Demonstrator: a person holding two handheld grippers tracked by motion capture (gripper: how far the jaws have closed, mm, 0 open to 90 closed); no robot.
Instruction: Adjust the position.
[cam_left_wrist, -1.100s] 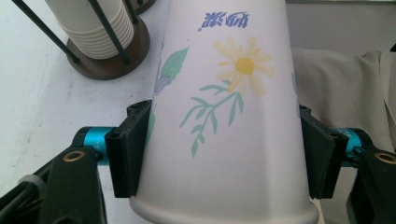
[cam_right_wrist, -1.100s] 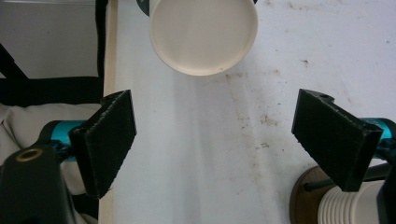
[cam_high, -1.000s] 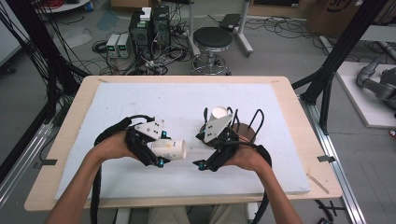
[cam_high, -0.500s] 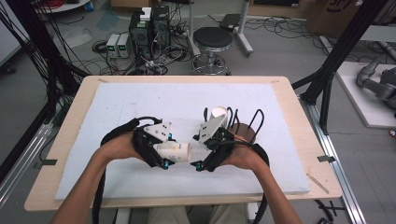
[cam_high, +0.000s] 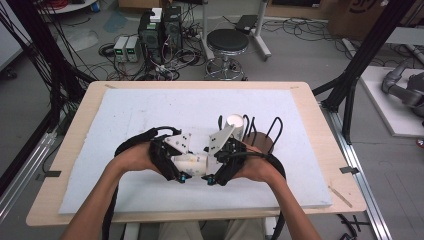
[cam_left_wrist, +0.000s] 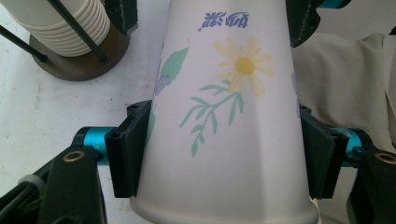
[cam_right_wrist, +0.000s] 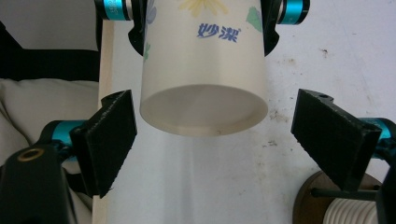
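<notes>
White foam desk (cam_high: 150, 115) below; I'm clamping the paper cup (cam_left_wrist: 224, 121) in left gripper (cam_left_wrist: 224, 154), right gripper (cam_right_wrist: 229, 135) fingers gaping around its base. Squeezing unevenly risks crushing it.

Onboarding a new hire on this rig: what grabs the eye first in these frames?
The flowered paper cup held sideways between the two hands near the table's front: the left gripper clamps its wide end, while the right gripper stands open around its base without touching. Next, the stack of white cups in a wire holder on a round wooden base, just behind the right hand.
</notes>
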